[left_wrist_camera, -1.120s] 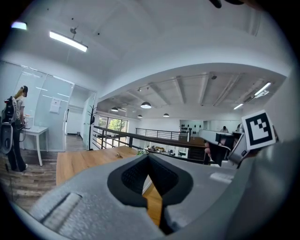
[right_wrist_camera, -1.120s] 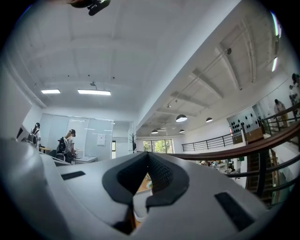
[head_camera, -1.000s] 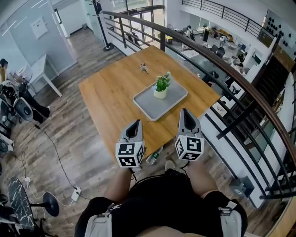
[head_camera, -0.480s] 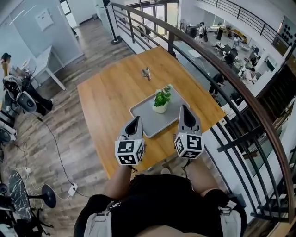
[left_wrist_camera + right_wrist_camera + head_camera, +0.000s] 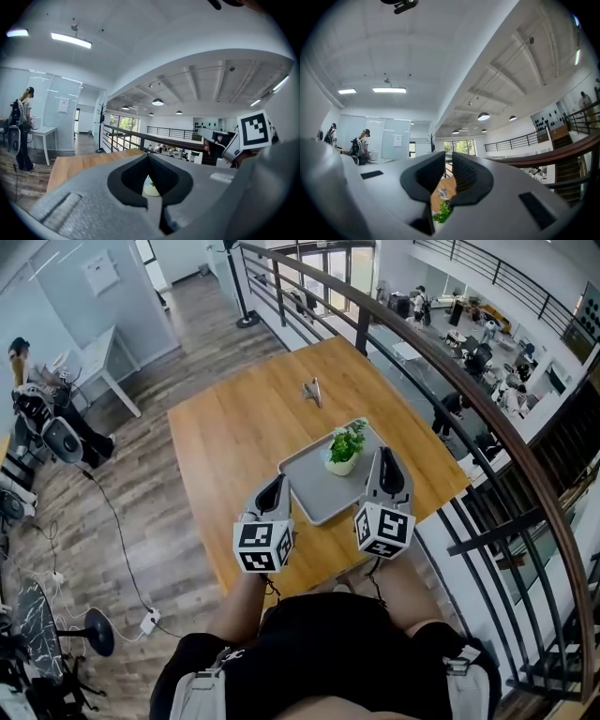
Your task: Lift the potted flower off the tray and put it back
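A potted flower [image 5: 345, 448], green leaves in a white pot, stands on a grey tray [image 5: 314, 493] near the wooden table's [image 5: 225, 437] right edge. My left gripper [image 5: 276, 482] is shut and empty, its tips at the tray's near left corner. My right gripper [image 5: 383, 454] is shut on nothing, with a thin slit between its pads, and hovers just right of the pot. In the left gripper view the white pot [image 5: 151, 187] shows below the closed tips [image 5: 149, 157]. In the right gripper view the leaves [image 5: 442, 212] show under the tips [image 5: 448, 154].
A small metal object [image 5: 313, 390] lies on the table beyond the tray. A dark railing [image 5: 441, 362] runs along the table's right side, with a drop to a lower floor behind it. At the left are a white desk [image 5: 103, 352], a person [image 5: 19, 352] and floor cables [image 5: 122, 559].
Both grippers moved forward to the tray. The left tips went from the table's near edge to the tray's corner. The right gripper came alongside the pot.
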{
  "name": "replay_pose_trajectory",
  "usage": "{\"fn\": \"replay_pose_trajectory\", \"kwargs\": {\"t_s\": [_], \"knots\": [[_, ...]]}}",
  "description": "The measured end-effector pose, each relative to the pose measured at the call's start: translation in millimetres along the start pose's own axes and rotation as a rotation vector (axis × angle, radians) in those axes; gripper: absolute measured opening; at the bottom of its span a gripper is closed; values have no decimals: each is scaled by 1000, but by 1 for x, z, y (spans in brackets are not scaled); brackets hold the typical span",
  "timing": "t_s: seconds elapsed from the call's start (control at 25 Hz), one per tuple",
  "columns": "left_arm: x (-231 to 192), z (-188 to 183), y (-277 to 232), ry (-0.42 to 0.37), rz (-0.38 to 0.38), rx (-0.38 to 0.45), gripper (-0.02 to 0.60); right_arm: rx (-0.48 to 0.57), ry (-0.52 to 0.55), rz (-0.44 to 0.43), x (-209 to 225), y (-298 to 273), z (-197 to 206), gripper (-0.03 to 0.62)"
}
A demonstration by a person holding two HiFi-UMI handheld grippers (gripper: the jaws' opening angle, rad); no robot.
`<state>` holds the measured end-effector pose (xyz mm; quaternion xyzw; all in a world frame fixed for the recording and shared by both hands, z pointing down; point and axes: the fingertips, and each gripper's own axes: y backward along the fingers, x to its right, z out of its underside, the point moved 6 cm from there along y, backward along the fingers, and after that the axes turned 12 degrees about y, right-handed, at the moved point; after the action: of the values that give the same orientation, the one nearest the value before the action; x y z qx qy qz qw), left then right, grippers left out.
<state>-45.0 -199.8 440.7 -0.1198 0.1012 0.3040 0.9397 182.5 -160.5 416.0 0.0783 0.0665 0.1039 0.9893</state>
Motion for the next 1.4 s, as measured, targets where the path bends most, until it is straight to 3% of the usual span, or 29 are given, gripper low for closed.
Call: {"fn": "replay_pose_trajectory", "kwargs": {"t_s": [0.08, 0.36, 0.44, 0.88, 1.4], "knots": [[-3, -1, 3, 4, -7, 2, 15, 6, 1, -13, -5, -5, -1, 87], [-16, 4, 12, 14, -35, 1, 15, -12, 49, -7, -23, -27, 11, 453], [-19, 4, 16, 18, -45, 3, 15, -46, 75, -8, -28, -35, 18, 505], [-36, 6, 31, 20, -93, 2, 15, -115, 48, -13, -54, -57, 55, 532], [-52, 3, 48, 20, -145, 7, 15, -337, 31, -9, -74, -61, 150, 531]]}}
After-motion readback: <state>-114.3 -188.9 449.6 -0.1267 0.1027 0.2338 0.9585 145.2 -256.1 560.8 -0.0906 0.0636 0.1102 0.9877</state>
